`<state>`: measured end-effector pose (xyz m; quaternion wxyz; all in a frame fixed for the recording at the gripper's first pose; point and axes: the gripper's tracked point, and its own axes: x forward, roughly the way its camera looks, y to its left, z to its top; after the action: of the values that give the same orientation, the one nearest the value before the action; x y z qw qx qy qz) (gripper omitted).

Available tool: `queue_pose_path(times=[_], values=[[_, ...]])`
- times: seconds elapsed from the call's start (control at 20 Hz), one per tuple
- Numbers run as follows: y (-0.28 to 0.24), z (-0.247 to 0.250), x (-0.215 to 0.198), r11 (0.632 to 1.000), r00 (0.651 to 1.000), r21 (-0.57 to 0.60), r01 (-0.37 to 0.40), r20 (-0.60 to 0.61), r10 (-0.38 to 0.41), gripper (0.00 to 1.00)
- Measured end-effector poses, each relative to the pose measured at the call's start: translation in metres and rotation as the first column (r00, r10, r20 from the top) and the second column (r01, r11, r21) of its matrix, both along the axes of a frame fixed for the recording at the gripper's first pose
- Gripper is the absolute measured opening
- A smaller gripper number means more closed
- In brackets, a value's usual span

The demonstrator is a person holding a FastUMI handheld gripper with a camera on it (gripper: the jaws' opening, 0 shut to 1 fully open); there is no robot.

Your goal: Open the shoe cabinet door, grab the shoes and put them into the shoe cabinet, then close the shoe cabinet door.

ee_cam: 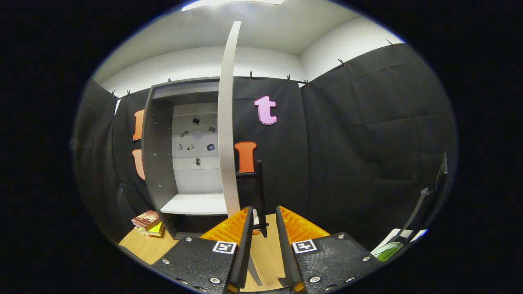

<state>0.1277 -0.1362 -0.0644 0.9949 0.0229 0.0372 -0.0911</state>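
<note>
Shoe cabinet (163, 163) door (226, 122) open (shelf bare); fingers (282, 222) apart.

Gripper (263, 222): two finger blocks, textured plates fixed with round silver screws. Each plate has one square black-and-white tag near its inner edge. Ribbed faces on the fingers (229, 228), forward of the tags.

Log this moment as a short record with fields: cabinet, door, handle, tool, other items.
cabinet: open, white shelf bare where visible
door: swung out, seen edge-on
handle: dark bar on the door, just ahead of the fingers
tool: open, nothing between the fingers
other items: books on the floor left of the cabinet
shoes: none placed on the visible shelf
</note>
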Motion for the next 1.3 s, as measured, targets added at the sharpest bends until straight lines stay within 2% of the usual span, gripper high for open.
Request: queue_pose_path(times=[0.1,0.3,0.65,1.05,1.3], values=[[0.004,0.005,-0.005,1.000,1.000,-0.006,0.011,0.005,-0.011,0.39],[0.029,0.024,-0.017,1.000,0.999,-0.005,-0.021,0.035,0.021,0.44],[0.103,0.043,-0.019,0.993,0.990,-0.017,-0.117,0.071,0.118,0.53],[0.198,0.008,0.002,0.971,0.971,-0.015,-0.238,-0.017,0.237,0.78],[0.236,-0.039,0.015,0.961,0.953,0.006,-0.276,-0.130,0.274,0.85]])
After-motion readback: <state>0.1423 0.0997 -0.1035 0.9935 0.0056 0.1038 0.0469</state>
